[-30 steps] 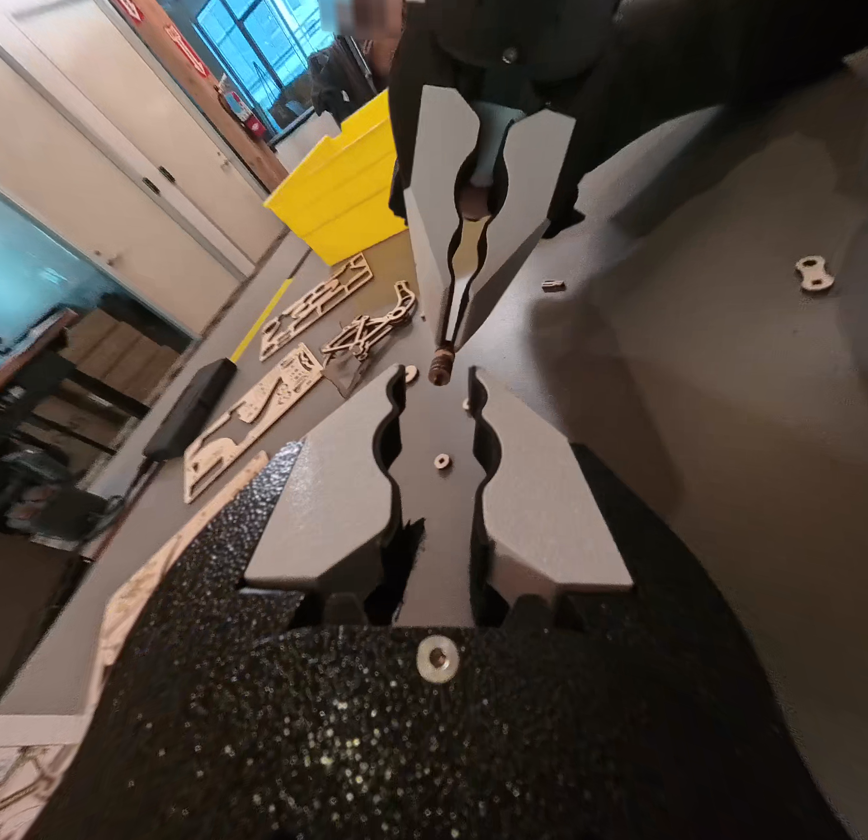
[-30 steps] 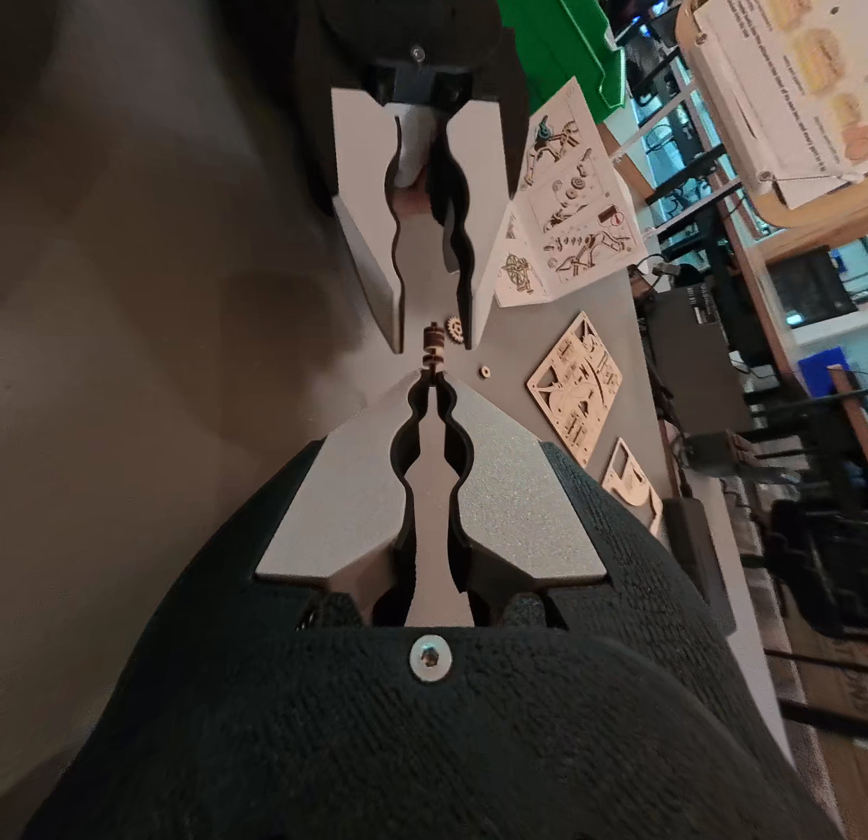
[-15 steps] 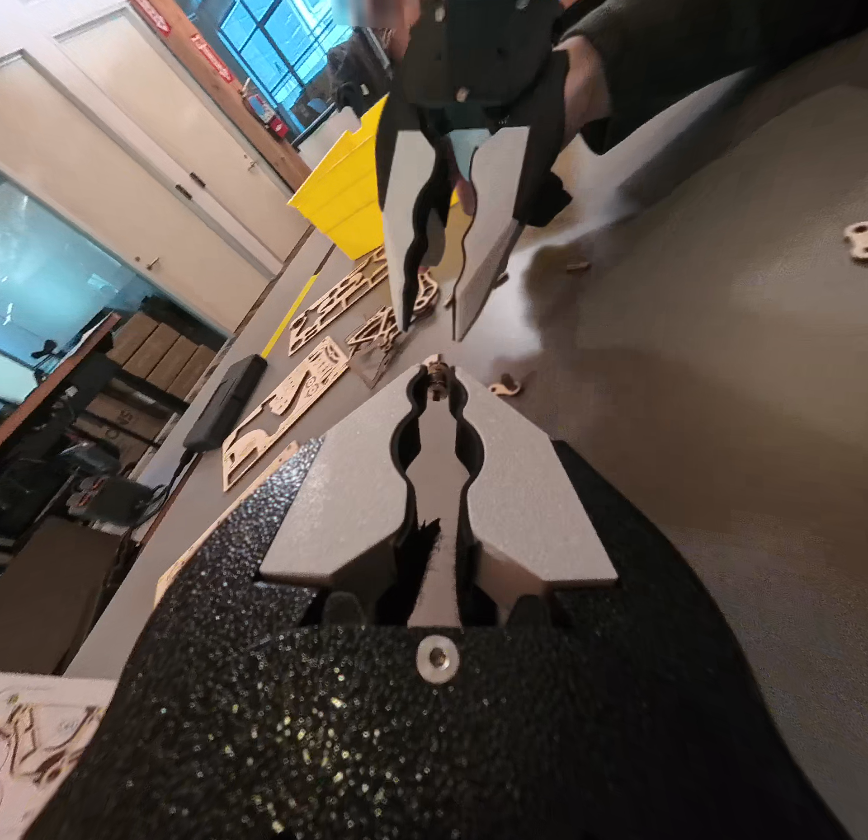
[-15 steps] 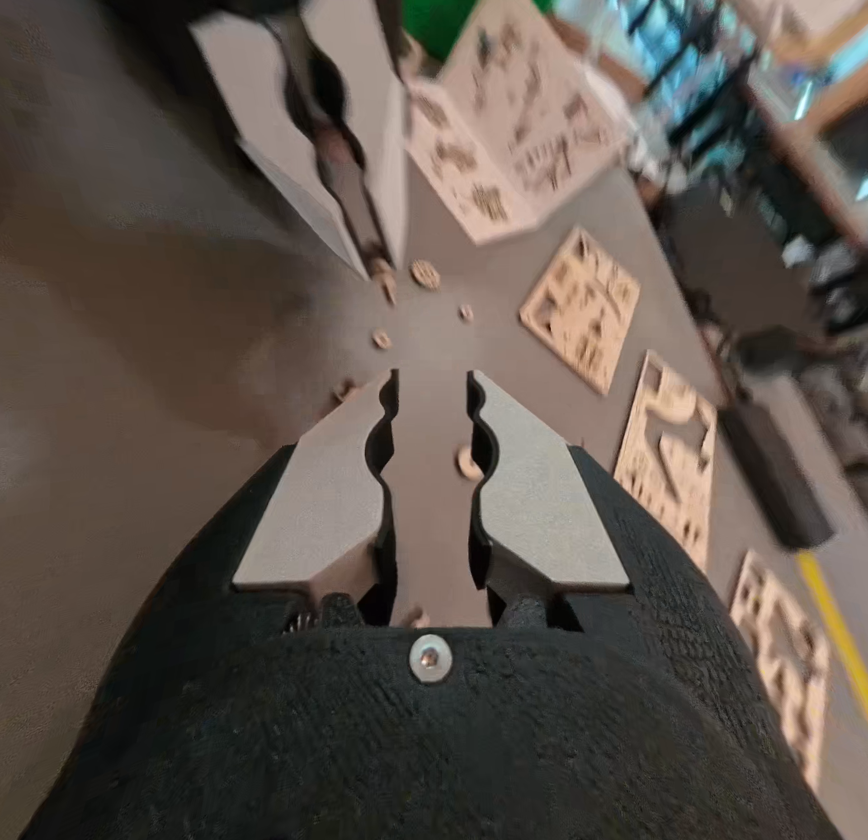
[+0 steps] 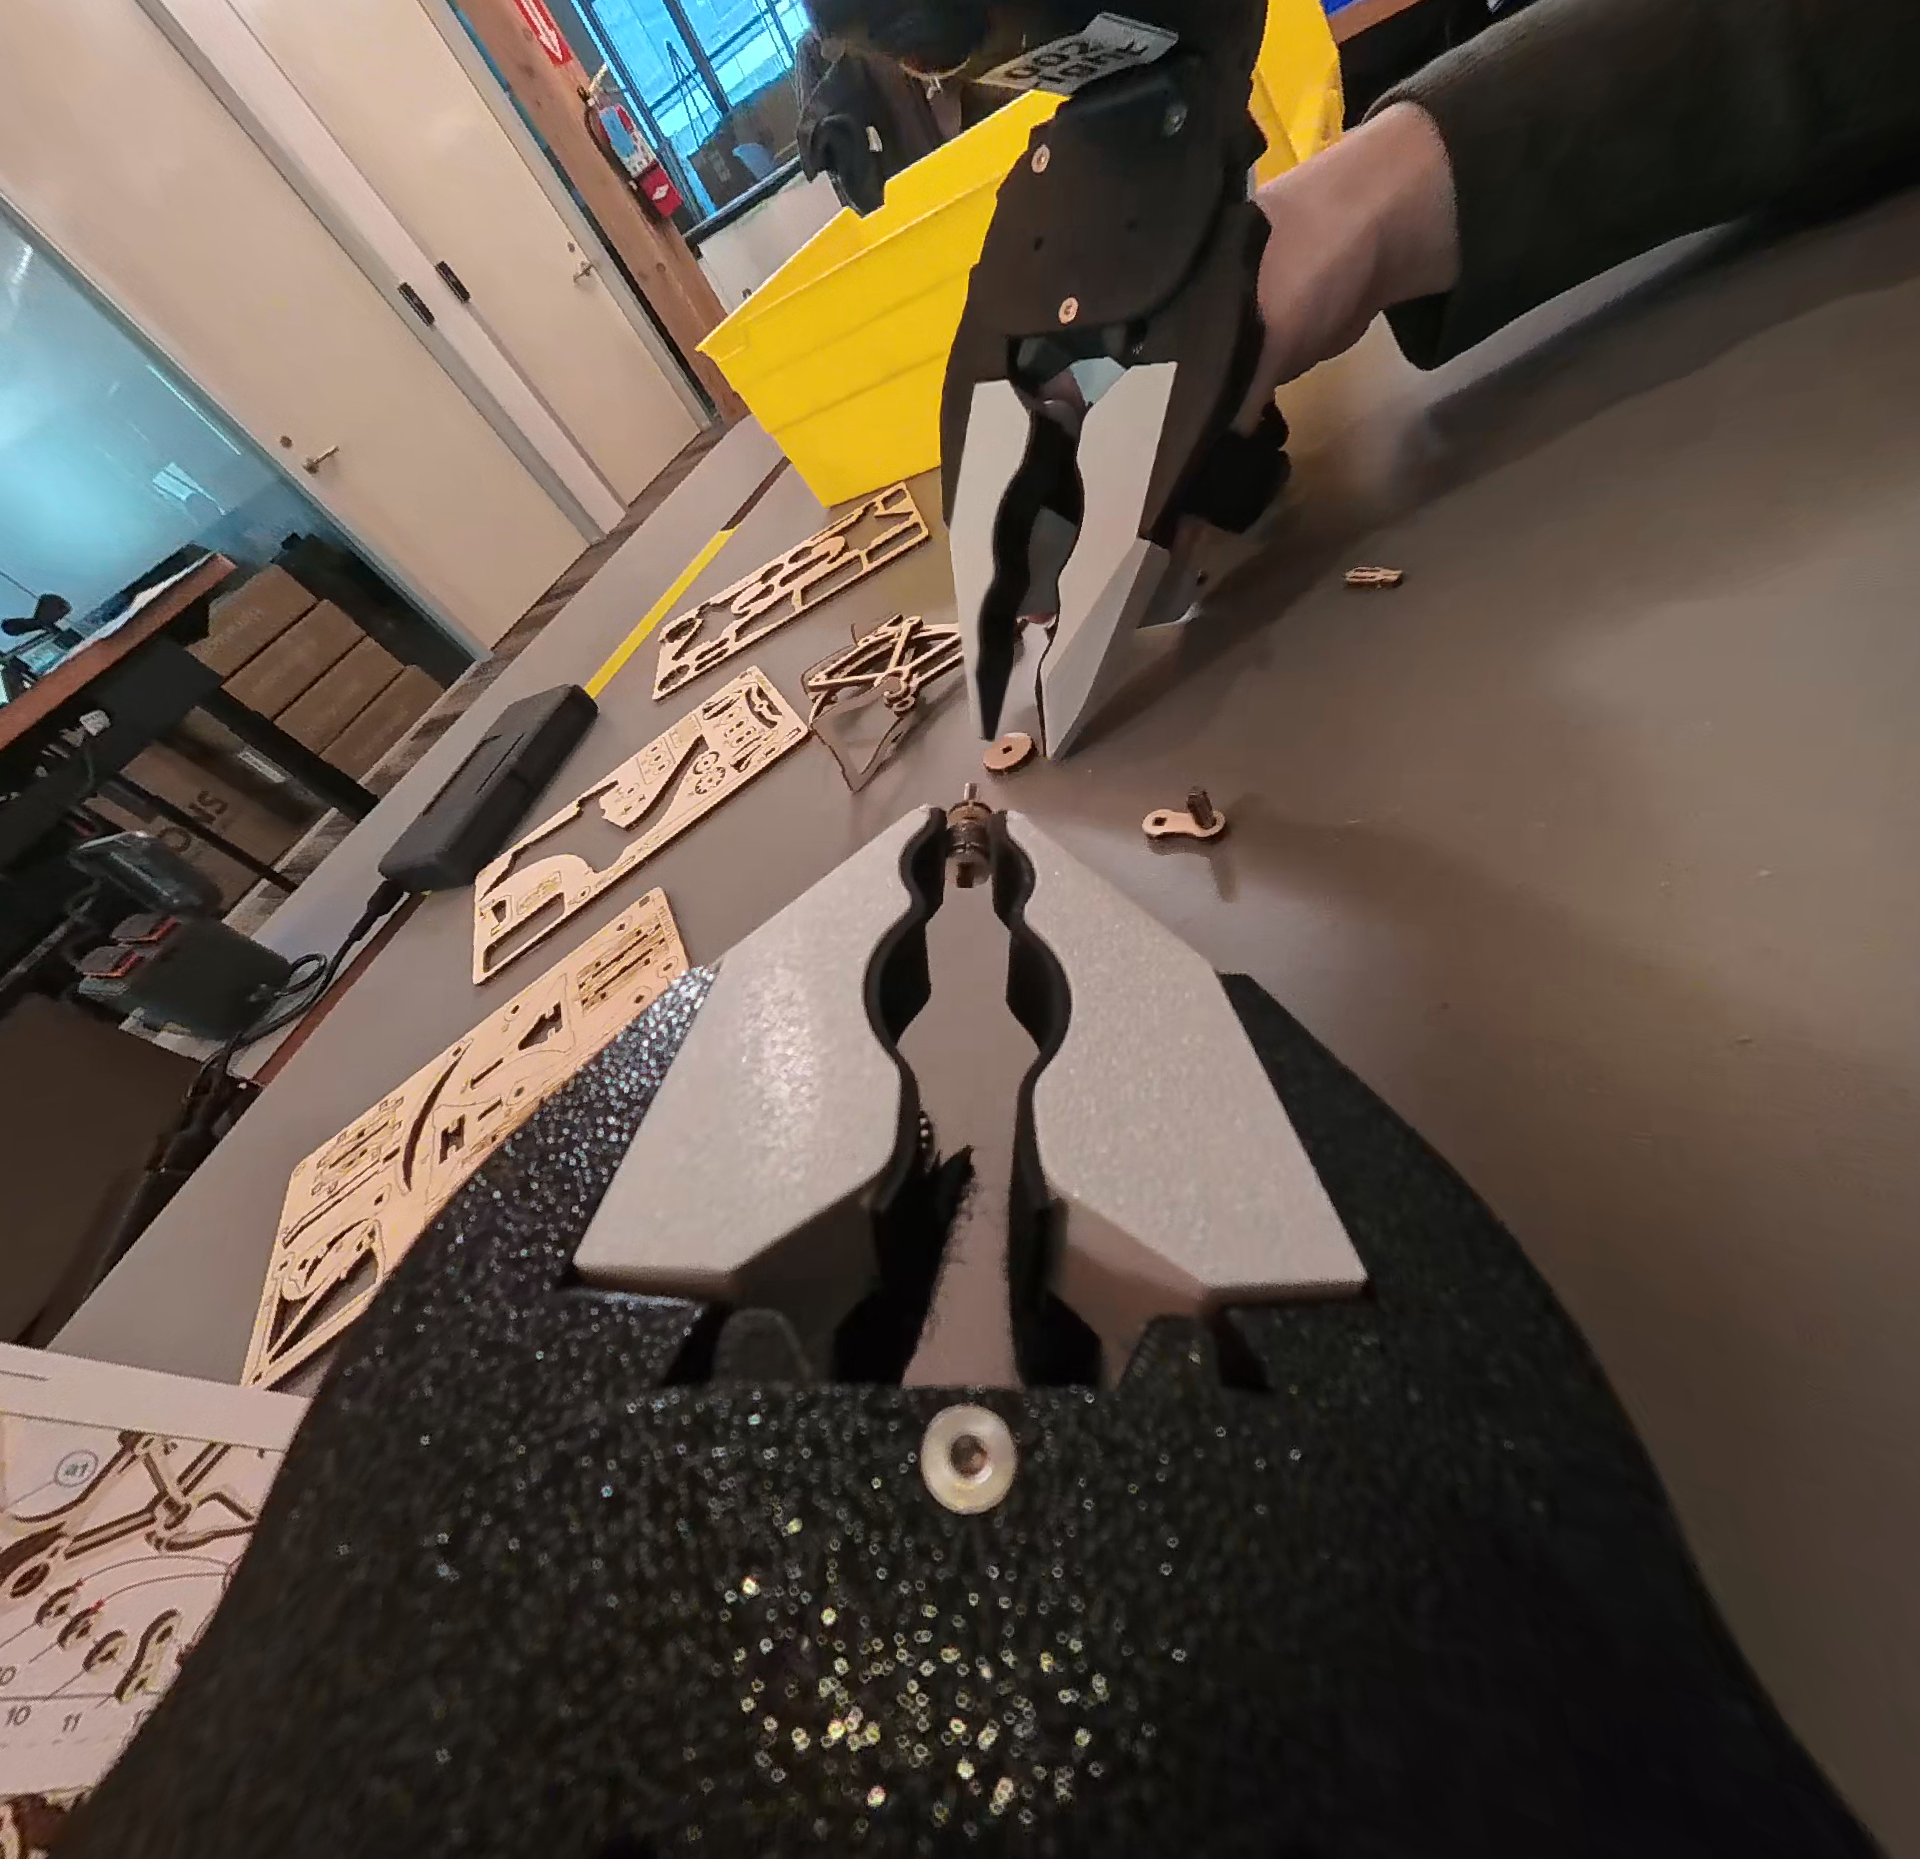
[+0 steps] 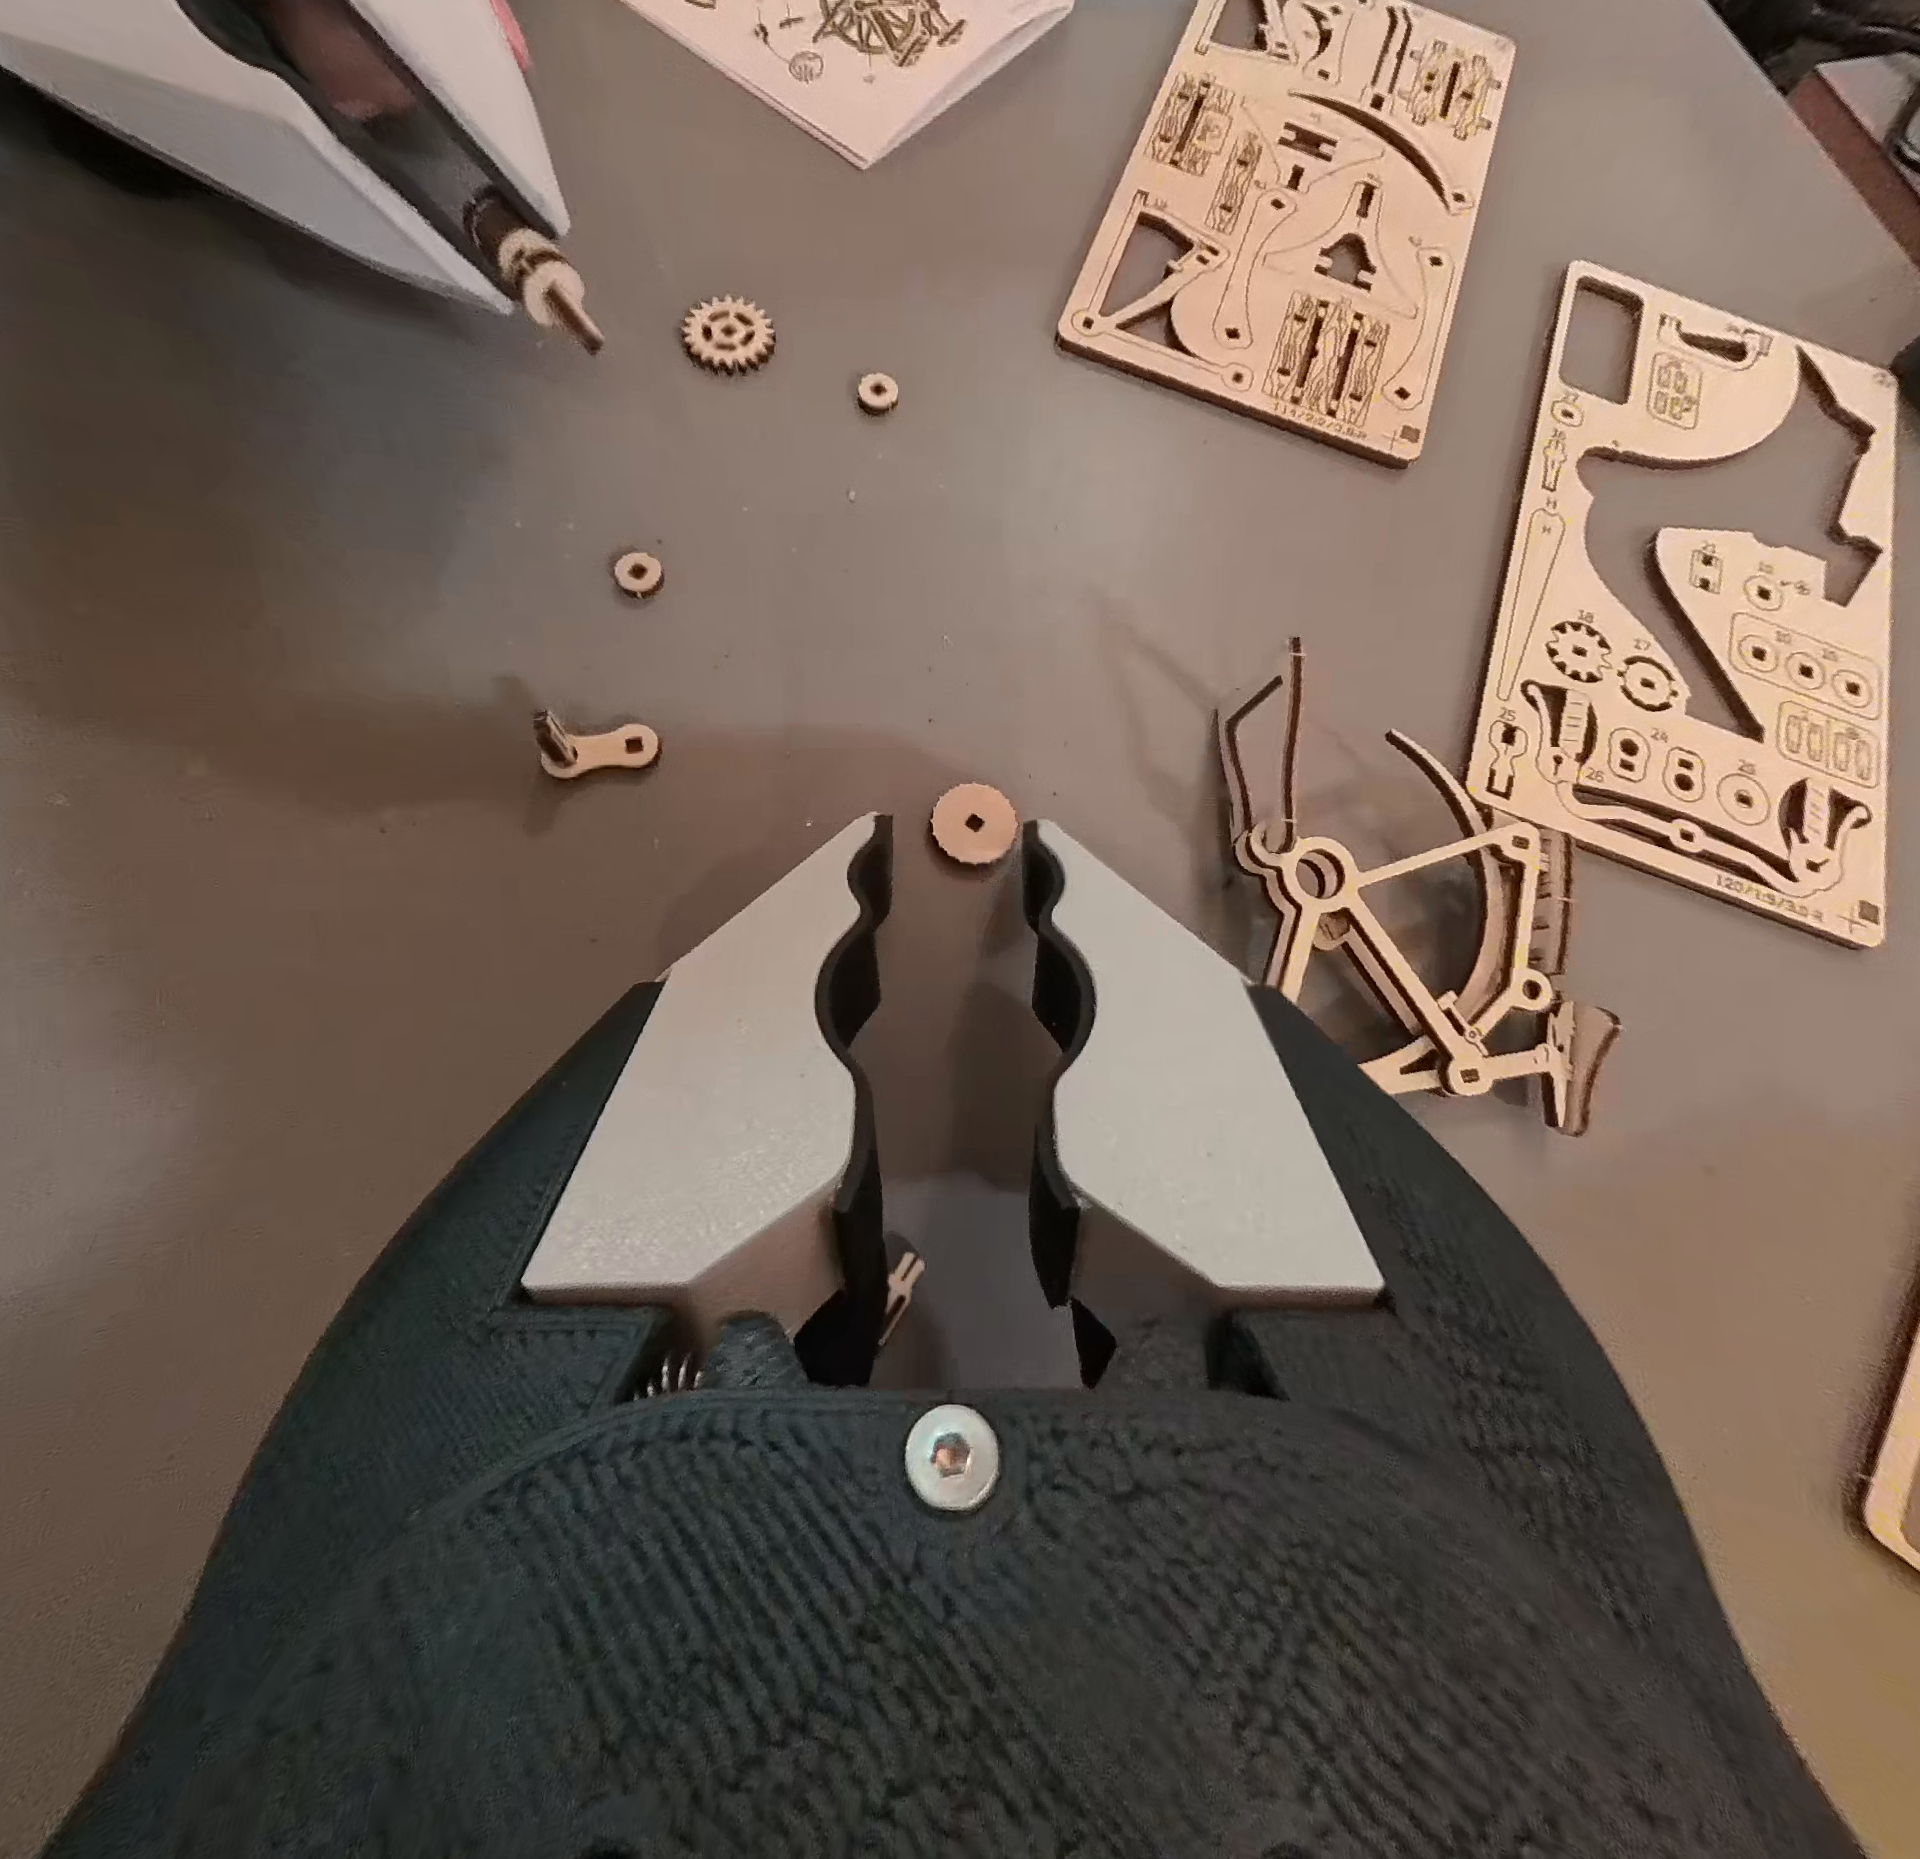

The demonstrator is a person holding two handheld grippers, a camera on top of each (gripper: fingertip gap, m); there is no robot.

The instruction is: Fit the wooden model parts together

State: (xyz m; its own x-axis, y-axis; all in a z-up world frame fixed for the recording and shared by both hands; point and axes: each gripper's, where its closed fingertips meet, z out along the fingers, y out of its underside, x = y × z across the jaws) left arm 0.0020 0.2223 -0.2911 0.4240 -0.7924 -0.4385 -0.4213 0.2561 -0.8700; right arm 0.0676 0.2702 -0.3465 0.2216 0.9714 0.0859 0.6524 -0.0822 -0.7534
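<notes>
On the counter point(image 6: 312, 583), numbered wooden sheets point(image 6: 1288, 199); left tool point(image 5: 968, 830) pinches a small axle point(image 5: 966, 841), right tool point(image 6: 956, 835) gapes narrowly around a disc point(image 6: 974, 823)

Your small axle assembly point(image 5: 968, 845), a short dark peg carrying stacked pale wooden washers, sits pinched at the tip of the left claw point(image 5: 968, 833), peg end pointing outward. On the grey counter point(image 6: 312, 562) just ahead of the gaping right claw point(image 6: 956, 843) you have a round toothed disc point(image 6: 974, 823) with a square hole lying flat. Beyond it lie a crank link with an upright peg point(image 6: 597, 751), two small washers point(image 6: 637, 572), a spoked gear point(image 6: 728, 333) and the half-built frame point(image 6: 1403, 936).
</notes>
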